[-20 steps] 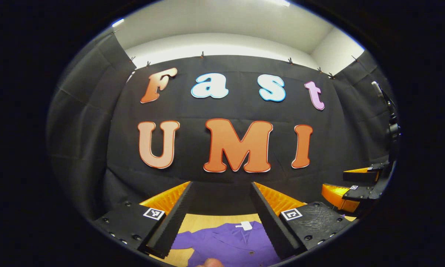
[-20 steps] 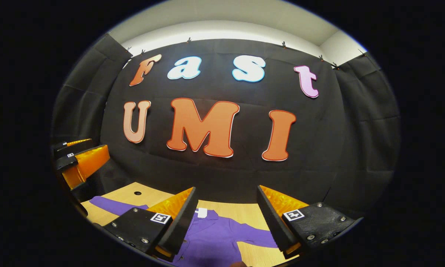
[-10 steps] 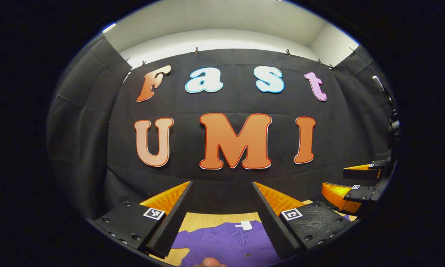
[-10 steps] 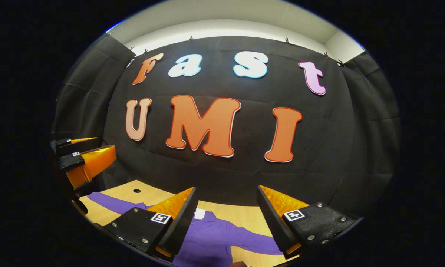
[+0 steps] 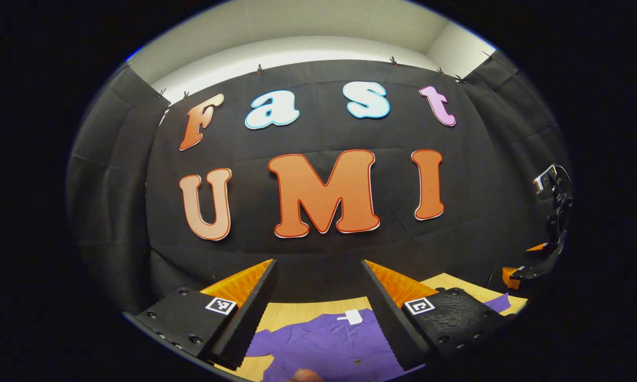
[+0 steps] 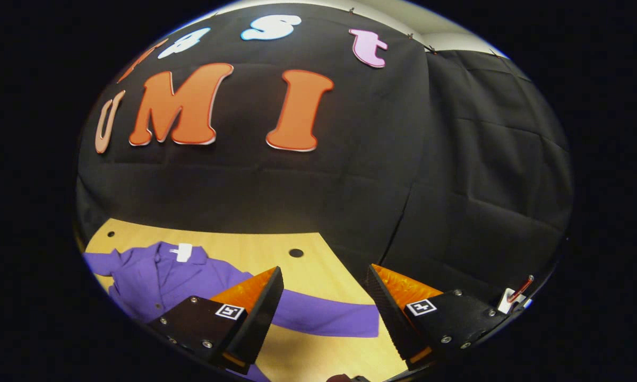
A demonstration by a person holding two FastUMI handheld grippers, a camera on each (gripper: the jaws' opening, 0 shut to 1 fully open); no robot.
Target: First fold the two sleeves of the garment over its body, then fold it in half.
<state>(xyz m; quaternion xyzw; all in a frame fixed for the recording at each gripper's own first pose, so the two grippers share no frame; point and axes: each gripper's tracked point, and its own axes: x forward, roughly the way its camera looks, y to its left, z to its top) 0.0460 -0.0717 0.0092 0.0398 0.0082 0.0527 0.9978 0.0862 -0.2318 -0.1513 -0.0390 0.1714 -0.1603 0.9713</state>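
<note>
Pale wooden worktop (image 6: 318, 265) with two small round holes near its far edge (image 6: 296, 253); black cloth wall (image 6: 456, 175) closing the back and right side, white ceiling strip above (image 5: 297, 21).

Purple shirt (image 6: 154, 281) flat on worktop, front up, buttons visible; collar with white tag (image 6: 182, 252) toward the back wall, hem toward the near edge and cut off by the picture. Long axis of body running near-to-far across the worktop. Right sleeve (image 6: 329, 318) stretched out straight to the side, roughly at right angles to the body, cuff end lying on bare wood. Opposite sleeve reaching toward the far left corner, partly cut off. Neither sleeve folded over the body yet.

Right hand-held gripper (image 6: 324, 313) spread wide, raised above the outstretched sleeve near its cuff, nothing between fingers.

Left hand-held gripper (image 5: 318, 313) spread wide, nothing pinched, above the shirt (image 5: 329, 345) with collar and tag (image 5: 353, 317) between its fingers.
</note>
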